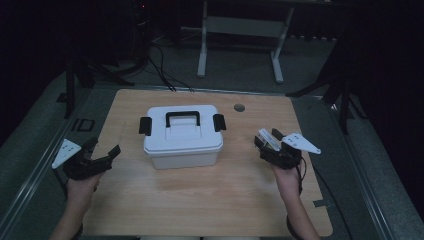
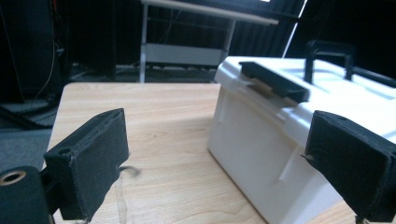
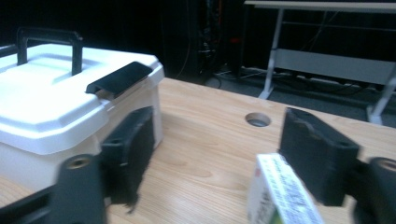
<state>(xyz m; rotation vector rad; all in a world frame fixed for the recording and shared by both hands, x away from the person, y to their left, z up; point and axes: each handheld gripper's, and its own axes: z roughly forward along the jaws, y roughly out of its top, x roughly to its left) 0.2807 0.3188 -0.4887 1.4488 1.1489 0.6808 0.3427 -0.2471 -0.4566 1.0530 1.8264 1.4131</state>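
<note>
A white lidded storage box (image 1: 182, 137) with a black handle (image 1: 182, 118) and a black latch at each end stands in the middle of the wooden table (image 1: 210, 200). My left gripper (image 1: 104, 146) hovers at the table's left side, open and empty, its jaws aimed at the box's left end (image 2: 261, 140) and left latch (image 2: 275, 81). To the right of the box is my right gripper (image 1: 270, 137), also open. A small white printed carton (image 3: 280, 196) stands between its jaws against the right one, well apart from the left one.
A round cable hole (image 1: 239, 107) sits in the table behind the right gripper. Beyond the table's far edge stands a grey table frame (image 1: 240, 25), with dark stands and cables on the floor at both sides.
</note>
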